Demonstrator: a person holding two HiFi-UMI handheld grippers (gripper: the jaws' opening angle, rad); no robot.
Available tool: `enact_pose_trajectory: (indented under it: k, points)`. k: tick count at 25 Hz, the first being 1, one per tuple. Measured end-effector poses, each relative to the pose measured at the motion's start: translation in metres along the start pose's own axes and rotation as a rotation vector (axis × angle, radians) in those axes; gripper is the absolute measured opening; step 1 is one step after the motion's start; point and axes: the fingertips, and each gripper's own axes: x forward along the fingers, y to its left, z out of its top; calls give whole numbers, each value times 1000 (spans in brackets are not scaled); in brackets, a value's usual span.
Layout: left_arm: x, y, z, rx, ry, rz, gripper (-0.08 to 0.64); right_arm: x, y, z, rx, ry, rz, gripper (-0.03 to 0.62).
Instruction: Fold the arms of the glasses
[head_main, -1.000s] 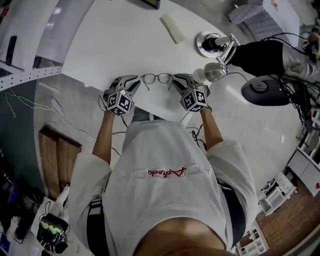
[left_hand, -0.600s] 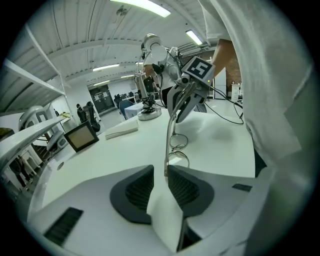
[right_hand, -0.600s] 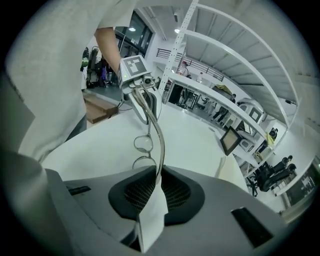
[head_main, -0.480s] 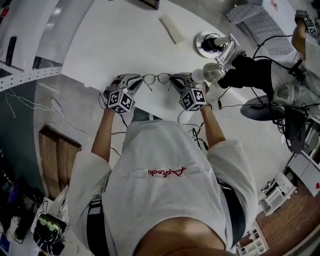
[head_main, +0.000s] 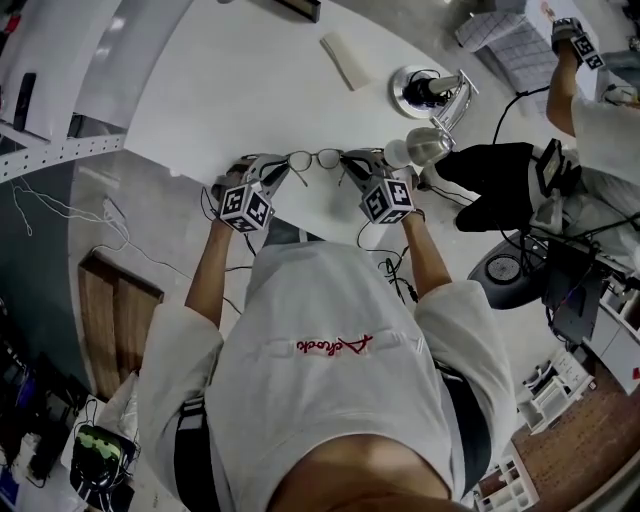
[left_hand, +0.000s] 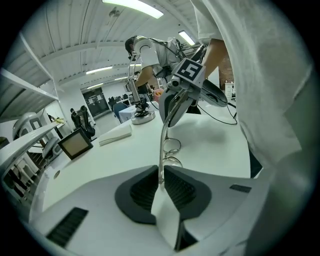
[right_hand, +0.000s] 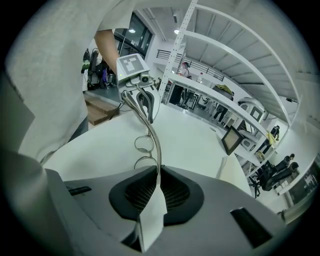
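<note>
**Held at both ends, close to the edge**

The left gripper (head_main: 275, 172) is pinching one arm tip of the thin, round-lensed metal glasses (head_main: 314, 158), its dark ribbed pads (left_hand: 142, 187) pressing together on the wire. The glasses are spanning the gap between both grippers, just inside the white table's (head_main: 220, 90) near edge, with bare tabletop opening beyond. The right gripper (head_main: 350, 165) has just been closing its jaws and is clamping the other arm tip. A rounded chrome lamp head (head_main: 430, 143) is crowding its right side.
</note>
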Motion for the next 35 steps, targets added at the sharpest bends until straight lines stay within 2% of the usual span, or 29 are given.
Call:
enact_pose_trajectory:
  k: [1, 10, 15, 22, 26, 35]
  points:
    - [1, 1, 2, 3, -4, -2, 57, 0, 0, 0, -1, 1, 0, 41]
    - [12, 5, 5, 22, 10, -28, 57, -2, 0, 1, 4, 5, 9, 41]
    - [26, 6, 9, 60, 42, -58, 58, -2, 0, -1, 14, 0, 10, 41]
    - [44, 1, 8, 121, 88, -132, 46, -2, -3, 0, 19, 1, 12, 42]
    - [52, -1, 7, 158, 116, -175, 46, -2, -5, -2, 54, -6, 18, 43]
    - [62, 4, 7, 163, 150, -214, 49, -2, -12, 0, 86, -5, 20, 43]
